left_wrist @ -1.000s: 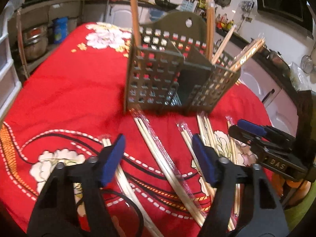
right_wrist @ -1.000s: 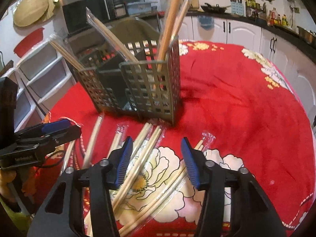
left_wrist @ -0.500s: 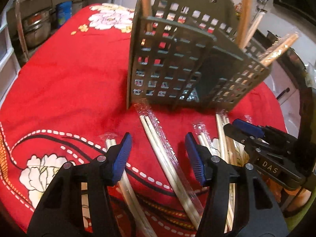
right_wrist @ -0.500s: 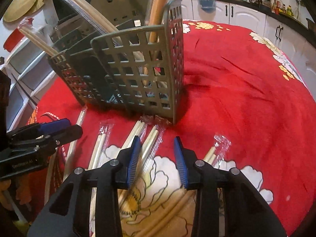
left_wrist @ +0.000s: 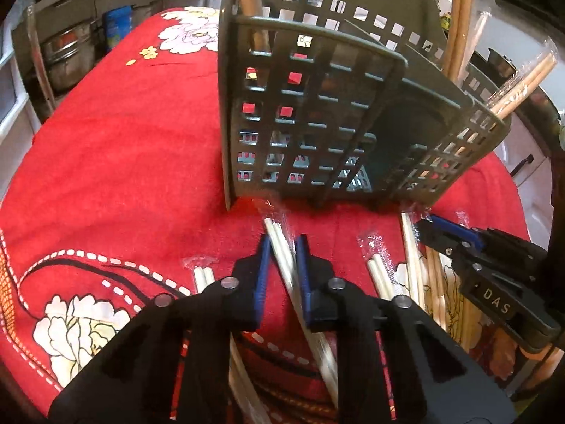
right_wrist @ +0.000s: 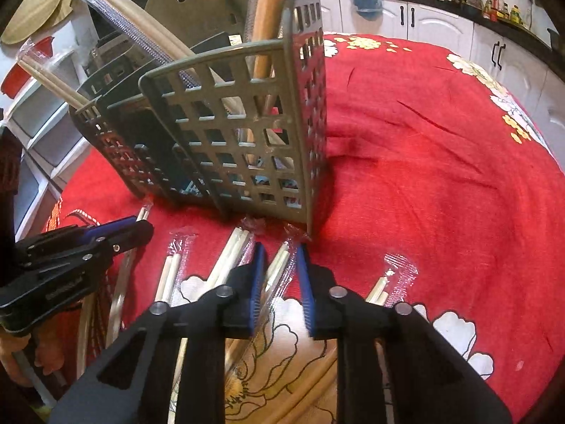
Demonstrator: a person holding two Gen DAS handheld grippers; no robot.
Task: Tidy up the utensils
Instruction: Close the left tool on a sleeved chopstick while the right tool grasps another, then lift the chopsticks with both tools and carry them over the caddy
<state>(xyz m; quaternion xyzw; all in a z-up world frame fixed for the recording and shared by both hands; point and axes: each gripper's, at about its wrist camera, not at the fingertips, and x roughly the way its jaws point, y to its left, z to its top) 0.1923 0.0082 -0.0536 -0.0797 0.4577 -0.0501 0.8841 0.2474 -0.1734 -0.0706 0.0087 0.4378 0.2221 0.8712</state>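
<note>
- Closing on wrapped chopsticks with both tools; each set of jaws has just been narrowing, with a packet between the pads.
- Left tool (left_wrist: 282, 247): nearly shut, blue pads pressing the sides of a wrapped chopstick pair (left_wrist: 279, 236) that lies on the counter (left_wrist: 123, 162), its far tip just short of the caddy's base.
- Right tool (right_wrist: 279, 258): drawn in almost as far around a second wrapped pair (right_wrist: 279, 265); pads look to touch the plastic sleeve, so I judge it gripped.
- More wrapped pairs lie loose beside both tools; one packet (right_wrist: 169, 268) lies between them.
- Beyond: grey slotted caddy (left_wrist: 317, 113) upright on the red flowered cloth, several long chopsticks (right_wrist: 268, 28) already standing in its compartments.
- Risk: grip sits near one end of each packet, so the long free end may swing or droop on lifting and catch neighbouring packets.
- Risk: slick sleeve could slide through the pads, dropping the pair.
- Risk: tools work close together; moving to the caddy at once could clash them or tip the light caddy.
</note>
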